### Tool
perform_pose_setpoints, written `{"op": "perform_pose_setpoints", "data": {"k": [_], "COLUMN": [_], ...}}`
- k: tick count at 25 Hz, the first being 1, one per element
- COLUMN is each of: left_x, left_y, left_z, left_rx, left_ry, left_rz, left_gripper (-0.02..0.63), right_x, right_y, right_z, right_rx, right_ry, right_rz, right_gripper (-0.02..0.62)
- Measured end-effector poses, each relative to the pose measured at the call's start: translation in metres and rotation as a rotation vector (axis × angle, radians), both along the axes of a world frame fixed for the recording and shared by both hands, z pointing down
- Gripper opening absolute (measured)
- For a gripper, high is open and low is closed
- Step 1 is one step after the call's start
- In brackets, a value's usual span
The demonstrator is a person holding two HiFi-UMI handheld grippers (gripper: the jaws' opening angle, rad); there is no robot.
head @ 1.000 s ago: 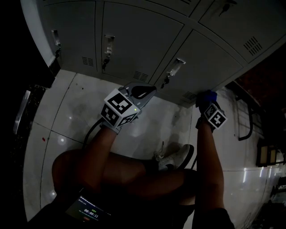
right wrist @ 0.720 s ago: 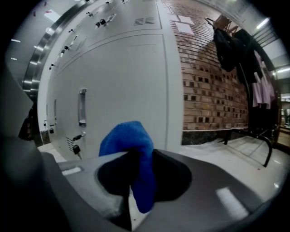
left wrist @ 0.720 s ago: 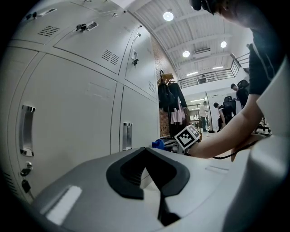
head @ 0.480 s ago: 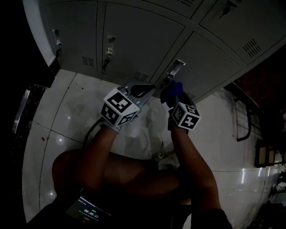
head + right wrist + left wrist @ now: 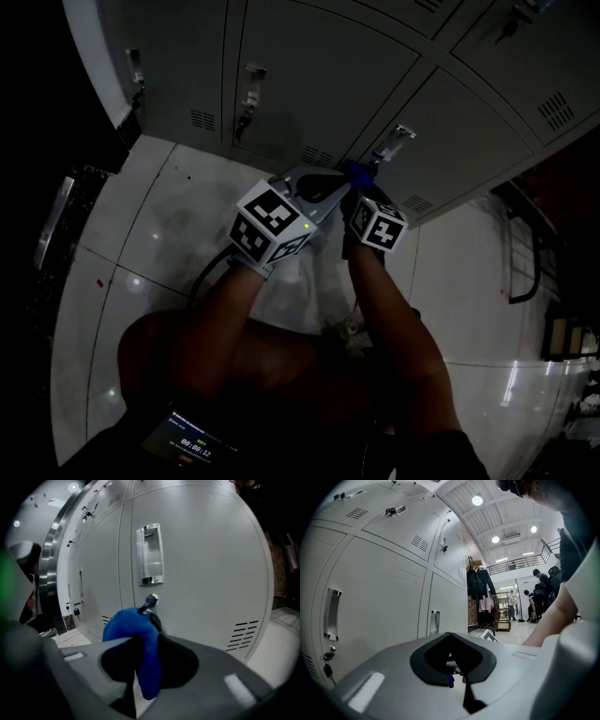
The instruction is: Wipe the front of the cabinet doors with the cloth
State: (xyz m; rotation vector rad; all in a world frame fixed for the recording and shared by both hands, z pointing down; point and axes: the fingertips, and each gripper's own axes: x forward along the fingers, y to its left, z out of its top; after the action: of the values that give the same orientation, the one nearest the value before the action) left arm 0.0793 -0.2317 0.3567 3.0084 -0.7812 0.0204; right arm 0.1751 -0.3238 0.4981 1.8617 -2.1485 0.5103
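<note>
The grey cabinet doors point(image 5: 309, 66) run across the top of the head view, each with a metal handle and low vents. My right gripper point(image 5: 360, 184) is shut on a blue cloth point(image 5: 357, 172), which sits against the door just below a handle point(image 5: 394, 142). In the right gripper view the blue cloth point(image 5: 135, 629) bulges out of my right gripper point(image 5: 140, 641), right under the key point(image 5: 151, 601) and the handle point(image 5: 151, 555). My left gripper point(image 5: 314, 184) is shut and empty beside it, pointing at the doors. In the left gripper view my left gripper point(image 5: 451, 639) faces the door fronts point(image 5: 379, 592).
White floor tiles point(image 5: 159, 225) lie before the cabinet. The person's knees and a shoe point(image 5: 352, 328) are below the grippers. A dark metal frame point(image 5: 530, 253) stands at right. In the left gripper view, hanging coats point(image 5: 480, 585) and people point(image 5: 539, 592) are far down the room.
My right gripper has swung left with the cloth, from the low right corner of the right door to just under the handle beside my left gripper. The left gripper has held still.
</note>
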Motion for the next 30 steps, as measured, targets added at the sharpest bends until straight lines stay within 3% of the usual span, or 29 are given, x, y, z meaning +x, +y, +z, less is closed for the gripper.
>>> {"op": "perform_pose_setpoints", "data": {"k": [9,14,19,23,30], "left_x": [0.002,0.003,0.005,0.006,0.0], "left_y": [0.001,0.003,0.003,0.003,0.0], "left_z": [0.004,0.005,0.007,0.007,0.005], "left_rx": [0.001,0.002,0.001,0.001,0.006], "left_ry": [-0.017,-0.024,-0.032,-0.034,-0.03], "left_rz": [0.01,0.014,0.017,0.018,0.007], "left_gripper": [0.001,0.0,0.0,0.0,0.0], "right_x": [0.07,0.137,0.199,0.243,0.255], "right_y": [0.006,0.019,0.037,0.045,0.055], "right_z": [0.0,-0.006,-0.006,-0.015,-0.034], "right_rx": [-0.016,-0.003,-0.027,0.012,0.038], "right_ry": [-0.023,0.05,0.016,0.05,0.071], "right_rz": [0.116,0.215,0.344,0.429,0.436], "right_gripper": [0.077,0.077,0.077,0.078,0.077]}}
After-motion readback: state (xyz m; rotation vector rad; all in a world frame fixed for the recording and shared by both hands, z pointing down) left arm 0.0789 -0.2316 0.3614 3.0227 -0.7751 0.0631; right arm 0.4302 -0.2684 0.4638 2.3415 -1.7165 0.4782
